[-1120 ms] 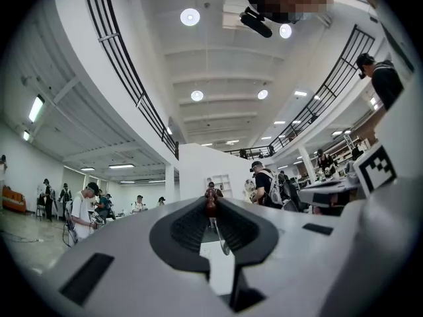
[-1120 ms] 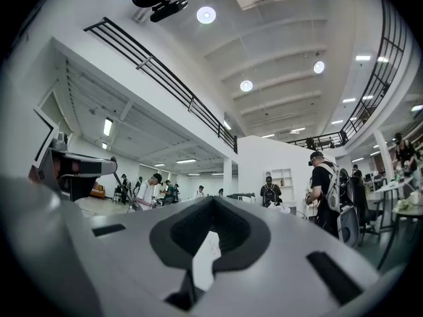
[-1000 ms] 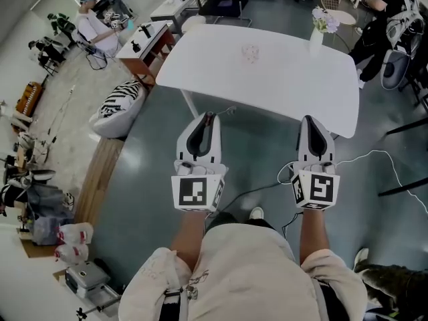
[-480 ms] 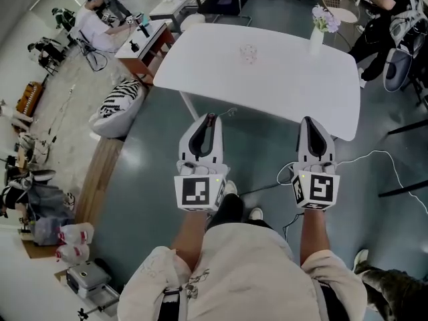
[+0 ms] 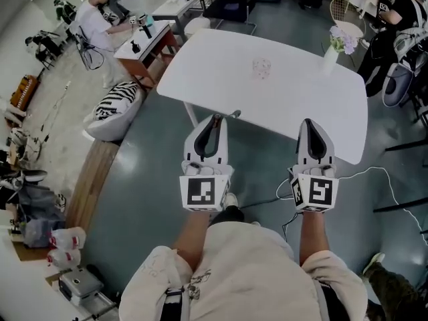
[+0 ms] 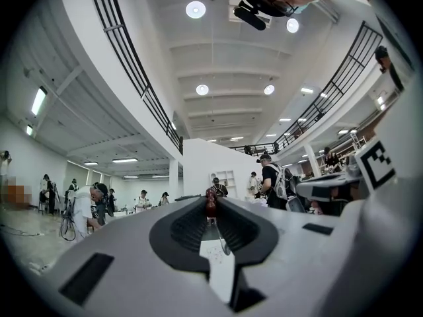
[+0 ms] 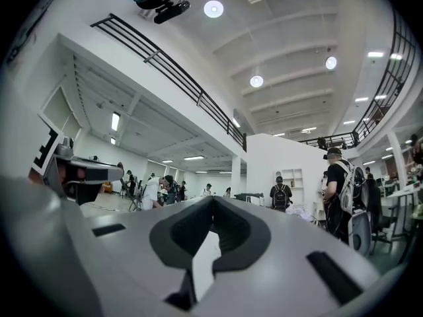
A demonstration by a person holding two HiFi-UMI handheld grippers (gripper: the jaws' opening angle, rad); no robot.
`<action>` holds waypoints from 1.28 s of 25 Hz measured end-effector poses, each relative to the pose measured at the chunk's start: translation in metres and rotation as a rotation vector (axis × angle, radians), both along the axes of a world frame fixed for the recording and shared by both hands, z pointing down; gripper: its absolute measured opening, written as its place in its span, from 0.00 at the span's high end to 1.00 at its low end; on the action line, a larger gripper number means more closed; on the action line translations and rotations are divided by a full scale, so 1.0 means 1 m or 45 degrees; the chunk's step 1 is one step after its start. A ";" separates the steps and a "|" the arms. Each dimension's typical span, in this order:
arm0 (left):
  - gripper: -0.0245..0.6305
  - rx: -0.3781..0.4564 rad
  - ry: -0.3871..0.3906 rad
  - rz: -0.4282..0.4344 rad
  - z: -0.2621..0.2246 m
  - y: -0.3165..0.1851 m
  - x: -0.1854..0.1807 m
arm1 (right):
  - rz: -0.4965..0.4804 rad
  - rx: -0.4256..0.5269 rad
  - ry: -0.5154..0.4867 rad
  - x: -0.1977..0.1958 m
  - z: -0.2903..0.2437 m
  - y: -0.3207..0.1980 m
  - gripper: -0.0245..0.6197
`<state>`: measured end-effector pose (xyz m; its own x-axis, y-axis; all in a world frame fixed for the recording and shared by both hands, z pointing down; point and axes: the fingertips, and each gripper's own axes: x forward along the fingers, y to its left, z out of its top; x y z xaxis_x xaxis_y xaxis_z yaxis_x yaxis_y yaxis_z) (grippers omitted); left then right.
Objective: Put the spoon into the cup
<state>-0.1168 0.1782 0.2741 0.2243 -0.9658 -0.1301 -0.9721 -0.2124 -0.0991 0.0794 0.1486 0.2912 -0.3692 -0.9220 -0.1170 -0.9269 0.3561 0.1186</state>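
A clear cup [image 5: 261, 67] stands near the middle of the white table [image 5: 294, 102]. My left gripper [image 5: 215, 118] hovers at the table's near edge, shut on the spoon [image 5: 231, 114], whose thin metal end sticks out to the right of the tips. In the left gripper view the spoon's dark red handle [image 6: 211, 205] is pinched between the jaws [image 6: 211, 200] and its shaft runs down between them. My right gripper [image 5: 311, 122] hangs level beside it at the same edge, its jaws [image 7: 213, 199] meeting with nothing between them.
A white vase of flowers [image 5: 331, 51] stands at the table's far right. A zebra-patterned beanbag [image 5: 114, 105] lies on the floor left of the table. Cables [image 5: 374, 172] trail across the floor to the right. People sit at a desk [image 5: 144, 39] at the upper left.
Both grippers have moved forward together toward the table and now reach its near edge. The left gripper still holds the spoon.
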 end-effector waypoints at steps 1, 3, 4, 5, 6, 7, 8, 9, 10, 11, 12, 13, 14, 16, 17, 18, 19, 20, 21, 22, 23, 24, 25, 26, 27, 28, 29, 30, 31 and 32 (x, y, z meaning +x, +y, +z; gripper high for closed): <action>0.90 0.003 0.002 -0.003 0.001 -0.008 -0.008 | -0.002 0.008 -0.004 -0.009 -0.002 -0.008 0.98; 0.90 0.008 0.008 -0.003 0.001 -0.024 -0.025 | -0.005 0.019 0.004 -0.028 -0.005 -0.025 0.98; 0.90 0.009 0.012 -0.003 0.000 -0.033 -0.034 | -0.008 0.021 0.012 -0.039 -0.007 -0.033 0.98; 0.90 0.009 0.016 -0.004 0.001 -0.040 -0.044 | -0.011 0.022 0.020 -0.049 -0.008 -0.041 0.98; 0.90 0.005 0.021 -0.004 0.002 -0.048 -0.053 | -0.012 0.023 0.028 -0.059 -0.009 -0.048 0.98; 0.90 -0.002 0.025 -0.003 0.003 -0.055 -0.062 | -0.012 0.022 0.034 -0.068 -0.010 -0.055 0.98; 0.90 -0.009 0.029 -0.002 0.005 -0.063 -0.070 | -0.011 0.020 0.039 -0.077 -0.010 -0.062 0.98; 0.90 -0.013 0.033 0.001 0.005 -0.070 -0.078 | -0.010 0.018 0.044 -0.084 -0.011 -0.068 0.98; 0.90 -0.013 0.038 0.005 0.004 -0.078 -0.085 | -0.008 0.017 0.050 -0.092 -0.012 -0.075 0.98; 0.90 -0.011 0.044 0.012 0.004 -0.085 -0.092 | -0.007 0.015 0.057 -0.100 -0.013 -0.082 0.98; 0.90 -0.011 0.052 0.019 0.004 -0.092 -0.099 | -0.005 0.014 0.064 -0.108 -0.013 -0.088 0.98; 0.90 -0.012 0.063 0.025 0.005 -0.098 -0.105 | -0.002 0.012 0.071 -0.114 -0.012 -0.093 0.98; 0.90 -0.016 0.077 0.030 0.007 -0.103 -0.111 | 0.001 0.011 0.079 -0.120 -0.011 -0.097 0.98; 0.90 -0.019 0.108 0.038 0.012 -0.112 -0.117 | 0.013 0.008 0.101 -0.126 -0.007 -0.102 0.98; 0.90 -0.019 0.115 0.043 0.014 -0.116 -0.118 | 0.021 0.005 0.110 -0.127 -0.005 -0.104 0.98; 0.90 -0.021 0.117 0.049 0.016 -0.121 -0.118 | 0.030 0.001 0.118 -0.127 -0.004 -0.107 0.98; 0.90 -0.025 0.118 0.057 0.018 -0.126 -0.118 | 0.039 -0.006 0.125 -0.127 -0.002 -0.110 0.98; 0.90 -0.031 0.120 0.064 0.019 -0.131 -0.118 | 0.049 -0.016 0.132 -0.126 0.000 -0.113 0.98; 0.90 -0.039 0.124 0.069 0.021 -0.135 -0.120 | 0.059 -0.026 0.138 -0.126 0.003 -0.116 0.98; 0.90 -0.050 0.130 0.073 0.024 -0.139 -0.121 | 0.070 -0.037 0.141 -0.125 0.004 -0.119 0.98; 0.90 -0.062 0.136 0.076 0.026 -0.144 -0.123 | 0.080 -0.046 0.140 -0.125 0.006 -0.123 0.98; 0.90 -0.072 0.141 0.078 0.028 -0.149 -0.124 | 0.086 -0.053 0.139 -0.125 0.007 -0.128 0.98; 0.90 -0.080 0.144 0.079 0.029 -0.153 -0.125 | 0.090 -0.058 0.138 -0.124 0.008 -0.132 0.98; 0.90 -0.084 0.144 0.080 0.031 -0.158 -0.124 | 0.093 -0.061 0.137 -0.123 0.009 -0.138 0.98; 0.90 -0.086 0.144 0.081 0.032 -0.164 -0.122 | 0.096 -0.063 0.136 -0.121 0.011 -0.144 0.98; 0.90 -0.088 0.143 0.083 0.033 -0.170 -0.120 | 0.099 -0.066 0.133 -0.118 0.012 -0.150 0.98; 0.90 -0.089 0.143 0.086 0.034 -0.176 -0.117 | 0.101 -0.068 0.129 -0.116 0.014 -0.156 0.98; 0.90 -0.092 0.141 0.089 0.035 -0.183 -0.113 | 0.102 -0.070 0.125 -0.113 0.016 -0.163 0.98; 0.90 -0.094 0.137 0.093 0.036 -0.190 -0.110 | 0.100 -0.071 0.120 -0.111 0.017 -0.170 0.98; 0.90 -0.095 0.131 0.097 0.036 -0.198 -0.106 | 0.098 -0.072 0.116 -0.108 0.019 -0.178 0.98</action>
<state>-0.2223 -0.0200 0.3104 0.2864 -0.9544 -0.0844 -0.9572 -0.2889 0.0188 -0.0287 -0.0292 0.3099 -0.3035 -0.9523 -0.0333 -0.9381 0.2925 0.1856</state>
